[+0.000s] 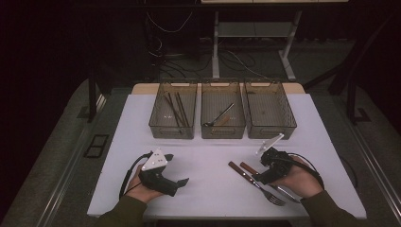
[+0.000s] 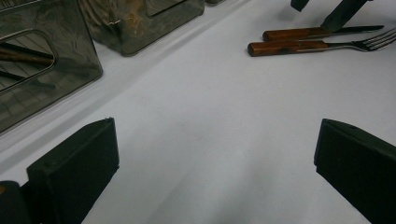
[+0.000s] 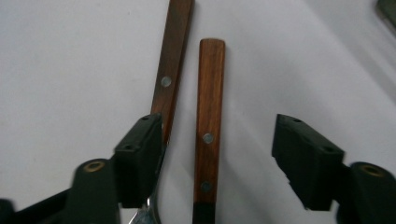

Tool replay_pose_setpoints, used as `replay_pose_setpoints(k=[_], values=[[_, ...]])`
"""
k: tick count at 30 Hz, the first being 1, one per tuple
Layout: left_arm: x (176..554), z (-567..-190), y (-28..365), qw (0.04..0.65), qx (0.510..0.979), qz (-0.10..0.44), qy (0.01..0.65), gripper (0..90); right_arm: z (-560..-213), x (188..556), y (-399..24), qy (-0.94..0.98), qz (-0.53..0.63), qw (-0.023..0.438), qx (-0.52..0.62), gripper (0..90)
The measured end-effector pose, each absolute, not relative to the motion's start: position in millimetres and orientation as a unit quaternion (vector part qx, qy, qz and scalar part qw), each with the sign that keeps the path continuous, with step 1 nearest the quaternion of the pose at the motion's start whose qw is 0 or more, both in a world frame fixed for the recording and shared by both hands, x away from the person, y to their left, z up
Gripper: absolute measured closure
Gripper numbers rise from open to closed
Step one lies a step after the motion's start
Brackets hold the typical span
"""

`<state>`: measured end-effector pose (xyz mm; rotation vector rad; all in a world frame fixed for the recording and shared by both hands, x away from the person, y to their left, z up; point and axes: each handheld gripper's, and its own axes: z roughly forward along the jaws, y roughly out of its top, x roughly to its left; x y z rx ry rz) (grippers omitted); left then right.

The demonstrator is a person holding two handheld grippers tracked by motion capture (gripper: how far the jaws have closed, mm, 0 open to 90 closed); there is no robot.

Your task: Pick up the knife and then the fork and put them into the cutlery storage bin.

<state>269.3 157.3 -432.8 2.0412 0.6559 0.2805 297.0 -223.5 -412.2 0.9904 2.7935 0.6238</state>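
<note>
Two wooden-handled utensils lie side by side on the white table at the right: a fork (image 1: 265, 188) (image 2: 299, 46) and a knife (image 1: 249, 169) (image 2: 303, 32). My right gripper (image 1: 257, 177) (image 3: 219, 154) is down over them, open. The knife handle (image 3: 209, 116) lies between its jaws with a gap on each side, and the fork handle (image 3: 172, 70) runs under the left jaw. My left gripper (image 1: 177, 169) (image 2: 215, 163) rests at the left of the table, open wide with bare table between its jaws.
Three clear bins stand in a row at the back: the left bin (image 1: 156, 124) holds dark sticks, the middle bin (image 1: 223, 132) a long utensil, and the right bin (image 1: 289, 120) looks bare. The table's front edge (image 1: 222, 217) is close to both hands.
</note>
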Motion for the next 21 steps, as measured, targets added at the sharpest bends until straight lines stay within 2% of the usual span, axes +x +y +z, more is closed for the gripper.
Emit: replay_pose_setpoints(k=[11, 21], values=[[270.3, -434.0, 157.5, 0.469, 0.834, 0.113, 0.269, 0.0, -416.7, 295.5, -228.2, 0.929, 0.169, 0.031, 0.328, 57.5], [270.3, -433.6, 158.8, 0.470, 0.833, 0.113, 0.270, 0.0, -420.9, 296.6, -226.3, 0.936, 0.140, 0.027, 0.323, 65.5]])
